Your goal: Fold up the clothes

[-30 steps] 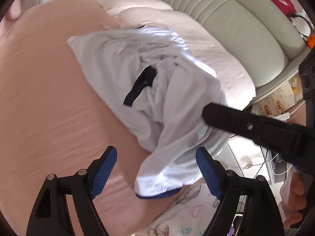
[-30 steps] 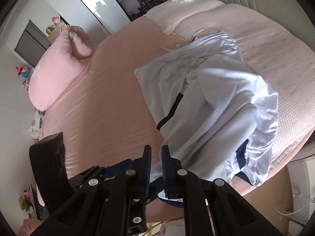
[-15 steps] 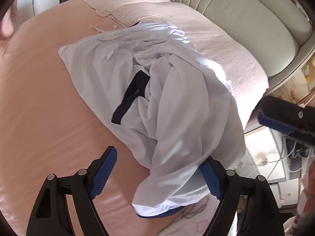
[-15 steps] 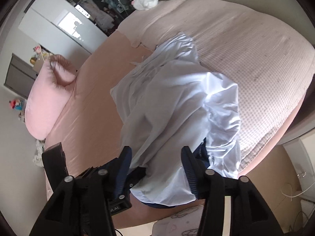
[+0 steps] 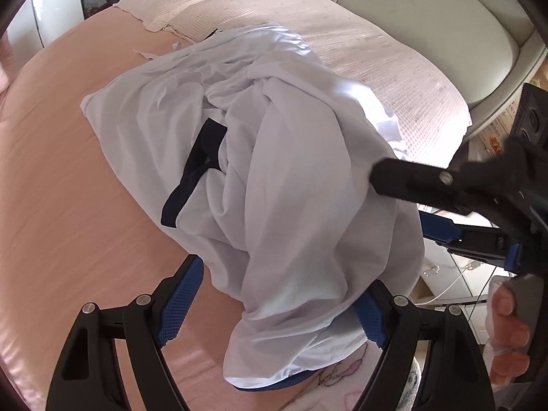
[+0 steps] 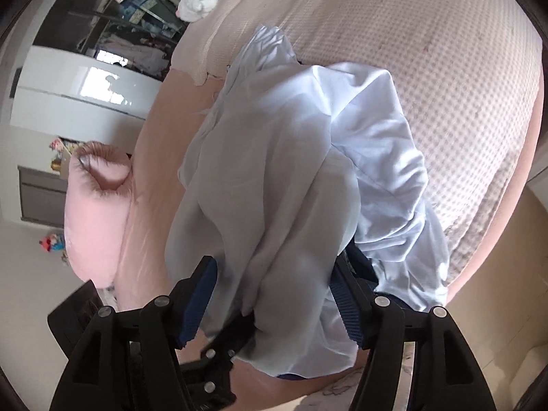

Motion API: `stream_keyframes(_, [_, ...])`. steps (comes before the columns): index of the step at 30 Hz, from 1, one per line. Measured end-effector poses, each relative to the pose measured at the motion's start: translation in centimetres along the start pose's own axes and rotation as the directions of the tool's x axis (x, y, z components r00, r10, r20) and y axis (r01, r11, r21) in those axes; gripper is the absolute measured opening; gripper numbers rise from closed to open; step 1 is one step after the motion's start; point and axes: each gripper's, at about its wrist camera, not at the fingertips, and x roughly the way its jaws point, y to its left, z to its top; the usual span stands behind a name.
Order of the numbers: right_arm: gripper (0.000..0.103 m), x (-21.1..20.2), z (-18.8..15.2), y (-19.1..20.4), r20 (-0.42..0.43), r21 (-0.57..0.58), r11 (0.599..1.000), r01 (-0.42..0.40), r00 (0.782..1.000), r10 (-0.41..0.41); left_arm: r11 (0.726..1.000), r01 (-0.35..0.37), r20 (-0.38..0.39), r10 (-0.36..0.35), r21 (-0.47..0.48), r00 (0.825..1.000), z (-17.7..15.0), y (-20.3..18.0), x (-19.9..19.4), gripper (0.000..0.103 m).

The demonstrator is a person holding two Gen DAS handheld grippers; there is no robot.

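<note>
A crumpled white garment (image 5: 291, 178) with navy trim (image 5: 195, 171) lies on the pink bed sheet (image 5: 68, 188), its near end hanging over the bed's edge. My left gripper (image 5: 274, 308) is open, and the garment's lower folds sit between its blue pads (image 5: 178, 301) without being pinched. In the right wrist view the garment (image 6: 274, 178) fills the middle. My right gripper (image 6: 272, 301) straddles its near fold and its jaws are opening; the cloth hangs loosely between them. From the left wrist view the right gripper (image 5: 404, 205) reaches in from the right against the garment's side.
A textured beige blanket (image 5: 376, 51) covers the far side of the bed below a padded headboard (image 5: 428, 17). A pink pillow (image 6: 96, 212) lies at the left, a white plush toy (image 6: 198, 1) at the far end. A hand (image 5: 507, 335) and cables show past the bed's edge.
The right gripper went from shut to wide apart, rolled, and dropped onto the garment's near fold. The left gripper moved closer, so the hem now lies between its fingers.
</note>
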Motion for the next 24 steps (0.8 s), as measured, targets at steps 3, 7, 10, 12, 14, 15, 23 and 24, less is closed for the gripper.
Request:
stream_keyframes(3, [0.066, 0.6, 0.1, 0.2, 0.042, 0.008, 1.0, 0.01, 0.999, -0.01, 0.999, 0.018, 0.015, -0.018, -0.033, 1.0, -0.2, 0.4, 0.0, 0.082])
stream_keyframes(7, [0.045, 1.6, 0.1, -0.1, 0.062, 0.045, 0.997, -0.063, 0.996, 0.06, 0.992, 0.073, 0.034, -0.07, -0.101, 0.997, -0.3, 1.7, 0.4, 0.071])
stream_keyframes(10, [0.02, 2.8, 0.2, -0.7, 0.038, 0.082, 0.992, -0.098, 0.995, 0.095, 0.98, 0.128, 0.026, -0.125, -0.154, 0.992, -0.3, 2.9, 0.6, 0.057])
stream_keyframes(12, [0.015, 3.0, 0.1, -1.3, 0.044, 0.106, 0.983, -0.152, 0.988, 0.148, 0.969, 0.165, 0.034, -0.162, -0.184, 0.986, -0.3, 3.4, 0.4, 0.05])
stream_keyframes(14, [0.014, 3.1, 0.0, -1.6, 0.056, 0.119, 0.975, -0.189, 0.982, 0.183, 0.962, 0.196, 0.044, -0.191, -0.192, 0.981, -0.4, 3.7, 0.2, 0.041])
stream_keyframes(15, [0.013, 3.1, -0.1, -1.5, 0.062, 0.117, 0.973, -0.199, 0.979, 0.193, 0.958, 0.211, 0.05, -0.205, -0.194, 0.977, -0.5, 3.9, 0.2, 0.033])
stream_keyframes(23, [0.012, 2.0, -1.3, 2.5, 0.064, -0.085, 0.989, -0.118, 0.99, 0.124, 0.953, 0.239, 0.087, -0.226, -0.188, 0.97, -1.2, 3.6, -1.5, 0.017])
stream_keyframes(24, [0.012, 1.7, -1.6, 3.4, 0.068, -0.129, 0.987, -0.097, 0.992, 0.106, 0.951, 0.243, 0.094, -0.229, -0.192, 0.969, -1.2, 3.7, -1.7, 0.017])
